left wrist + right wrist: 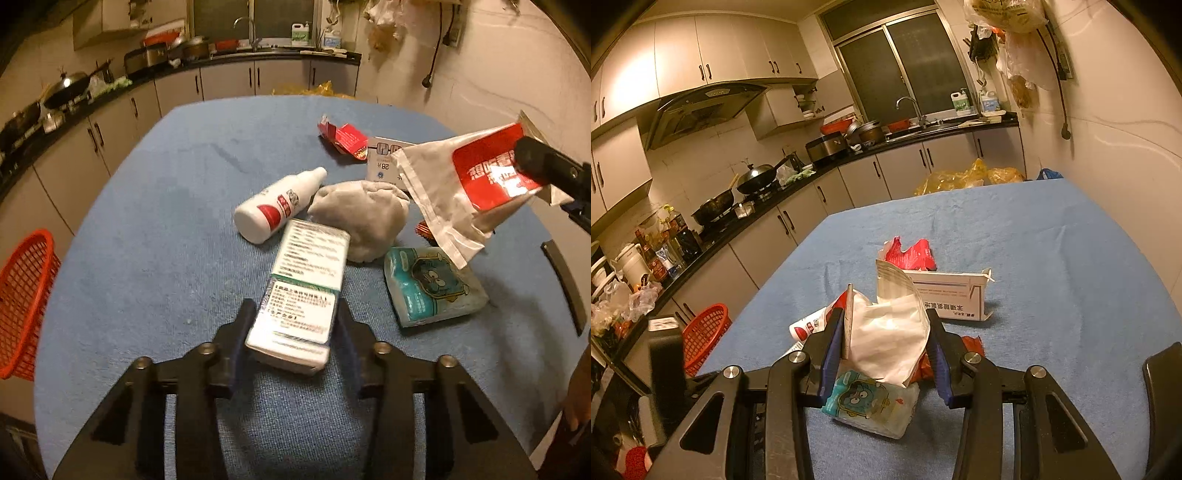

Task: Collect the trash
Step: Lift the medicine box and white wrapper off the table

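The left tongs (295, 325) are closed on a white-and-green carton (301, 295), their blue pads pressing its two long sides; dense small black print covers its face, too blurred to read. The carton's far end tilts up over the blue cloth of the table (155, 229).

Beyond it a white spray bottle (279, 205) with a red label lies on its side, its nozzle pointing away. Just beside it sits a crumpled grey cloth (364, 218). To the right lies a teal tissue pack (428, 288) printed with a cartoon face. Farther back rests a torn red wrapper (343, 138), and next to it an opened white medicine box (384, 162) on which "28片" can be made out.

The right tongs (886, 332) grip a white pouch (890, 332) and hold it off the table; from the left wrist view its other face carries a red panel with large white Chinese characters, seen upside down and not legible. In the right wrist view the medicine box shows a line of inverted Chinese text along its side.

A red mesh basket (22, 302) stands off the table's left edge, well apart from the trash.
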### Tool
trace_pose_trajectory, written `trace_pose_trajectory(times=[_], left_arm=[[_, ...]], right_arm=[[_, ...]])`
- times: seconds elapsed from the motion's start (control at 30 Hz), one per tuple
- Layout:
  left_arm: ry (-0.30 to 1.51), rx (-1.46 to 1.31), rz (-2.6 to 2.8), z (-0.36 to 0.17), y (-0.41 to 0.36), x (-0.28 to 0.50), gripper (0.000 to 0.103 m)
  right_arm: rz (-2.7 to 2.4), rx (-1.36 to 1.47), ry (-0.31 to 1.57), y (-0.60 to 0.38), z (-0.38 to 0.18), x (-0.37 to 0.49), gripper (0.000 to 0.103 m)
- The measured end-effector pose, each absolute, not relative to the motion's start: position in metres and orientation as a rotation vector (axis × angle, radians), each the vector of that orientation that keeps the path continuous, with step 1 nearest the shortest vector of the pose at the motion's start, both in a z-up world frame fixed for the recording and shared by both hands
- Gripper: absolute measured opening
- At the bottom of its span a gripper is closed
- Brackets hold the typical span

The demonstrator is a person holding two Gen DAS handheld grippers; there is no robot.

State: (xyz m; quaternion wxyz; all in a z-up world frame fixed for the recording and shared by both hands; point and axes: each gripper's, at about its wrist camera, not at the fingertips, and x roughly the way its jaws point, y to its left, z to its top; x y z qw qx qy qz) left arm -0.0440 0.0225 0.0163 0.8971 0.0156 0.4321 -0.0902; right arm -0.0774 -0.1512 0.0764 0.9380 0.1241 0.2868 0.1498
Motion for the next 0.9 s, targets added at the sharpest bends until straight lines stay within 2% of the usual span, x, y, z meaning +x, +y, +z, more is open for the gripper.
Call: trace_pose_trajectory(times=[0.03, 0.5, 0.9], left_arm=[[0.892, 0.024, -0.185, 0.017, 0.024, -0.044, 0.034], [0.793, -0.01, -0.151, 0.043, 0.047, -0.066, 0.034], [0.862, -0.033, -0.137, 0.031, 0.052, -0.053, 0.034]], right_arm=[[0.308, 0.254, 0.585, -0.151, 0.076, -0.078, 0.046], [0.339, 0.231, 0.592, -0.137, 0.075, -0.079, 0.046], [0.358, 0.22, 0.605, -0.13, 0.071, -0.079, 0.046]])
